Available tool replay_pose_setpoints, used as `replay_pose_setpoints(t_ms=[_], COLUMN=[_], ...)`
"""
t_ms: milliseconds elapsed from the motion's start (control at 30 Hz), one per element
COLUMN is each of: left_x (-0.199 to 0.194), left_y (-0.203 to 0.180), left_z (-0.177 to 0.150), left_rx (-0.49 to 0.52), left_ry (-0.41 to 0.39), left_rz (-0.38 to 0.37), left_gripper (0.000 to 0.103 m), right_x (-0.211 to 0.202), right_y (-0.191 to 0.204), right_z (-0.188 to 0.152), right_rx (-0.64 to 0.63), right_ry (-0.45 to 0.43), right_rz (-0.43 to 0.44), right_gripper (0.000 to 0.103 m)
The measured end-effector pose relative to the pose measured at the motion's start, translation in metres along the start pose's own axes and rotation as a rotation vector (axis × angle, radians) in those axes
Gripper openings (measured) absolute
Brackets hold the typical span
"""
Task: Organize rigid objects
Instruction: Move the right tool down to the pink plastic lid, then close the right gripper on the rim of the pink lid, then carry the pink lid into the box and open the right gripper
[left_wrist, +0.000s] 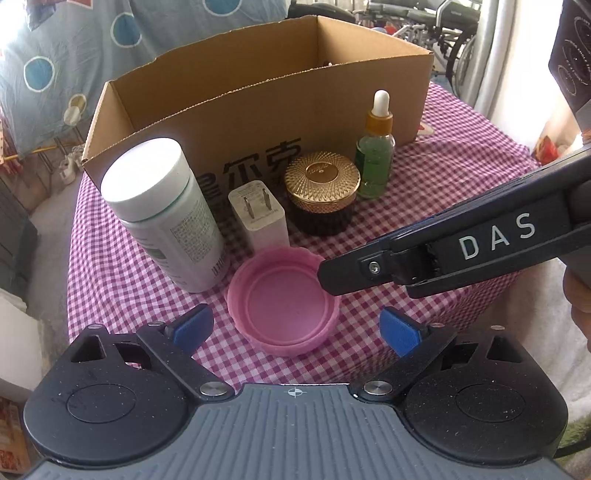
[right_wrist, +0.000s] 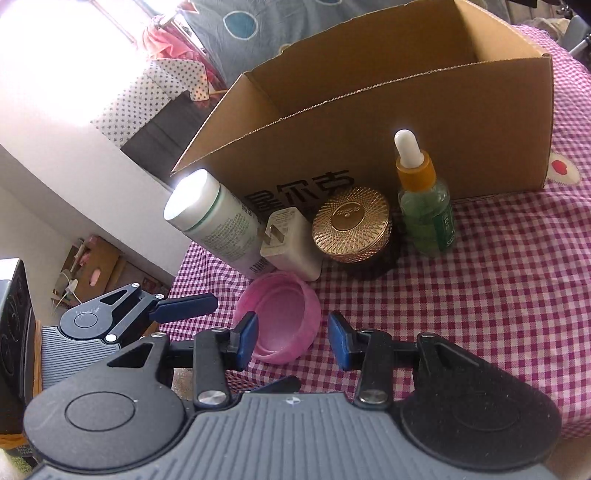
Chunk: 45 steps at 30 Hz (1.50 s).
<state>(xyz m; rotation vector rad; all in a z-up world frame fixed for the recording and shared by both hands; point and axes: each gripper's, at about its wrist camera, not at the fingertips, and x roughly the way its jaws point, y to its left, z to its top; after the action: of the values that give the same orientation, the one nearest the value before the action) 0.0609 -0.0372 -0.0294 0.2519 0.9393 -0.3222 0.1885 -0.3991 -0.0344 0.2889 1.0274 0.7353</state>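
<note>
Two grippers close in on a pink lid lying upturned on the checked cloth, before the box. Left gripper gapes wide around it; right gripper stands part-open, empty. Next, seemingly: pinch the scalloped rim and lift it boxward.

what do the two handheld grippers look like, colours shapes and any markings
Both match: the left gripper and right gripper each have a ribbed grey body with a small crosshair mark, two round black discs, black linkage arms with silver pivot screws, and blue pads on the fingertips. Seen side-on from the left wrist view, the right gripper carries white letters DAS. No cables or sleeves show.
</note>
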Motion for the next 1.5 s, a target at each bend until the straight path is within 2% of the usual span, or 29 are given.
replay_pose_setpoints(t_ms=[100,300,400,500,667,1167,1367,1500], left_x=[0.003,0.01,0.012,0.014,0.014,-0.009,-0.033,-0.06], left_y=[-0.001,0.001,0.004,0.006,0.007,-0.004,-0.009,-0.011], left_z=[0.002,0.0,-0.001,-0.001,-0.002,0.001,0.004,0.013], left_rx=[0.001,-0.004,-0.018,-0.026,-0.034,-0.018,-0.007,0.006], left_ry=[-0.003,0.015,0.022,0.024,0.012,-0.036,-0.089,-0.165], left_rz=[0.013,0.021,0.015,0.018,0.014,0.008,0.021,0.044], left_gripper=[0.093,0.078,0.075,0.071,0.071,0.071,0.071,0.071], right_x=[0.009,0.022,0.028,0.032,0.035,0.007,-0.02,-0.046], right_y=[0.0,0.001,-0.001,-0.002,-0.003,-0.004,0.005,0.02], right_z=[0.001,0.004,0.005,0.005,0.003,-0.011,-0.016,-0.01], right_rx=[-0.003,-0.01,-0.012,-0.015,-0.022,-0.014,-0.026,-0.065], right_ry=[0.006,0.015,0.02,0.026,0.02,-0.031,-0.087,-0.152], right_rz=[0.001,-0.007,-0.016,-0.02,-0.043,-0.05,-0.036,-0.028], right_gripper=[0.044,0.038,0.036,0.029,0.019,0.02,0.02,0.02])
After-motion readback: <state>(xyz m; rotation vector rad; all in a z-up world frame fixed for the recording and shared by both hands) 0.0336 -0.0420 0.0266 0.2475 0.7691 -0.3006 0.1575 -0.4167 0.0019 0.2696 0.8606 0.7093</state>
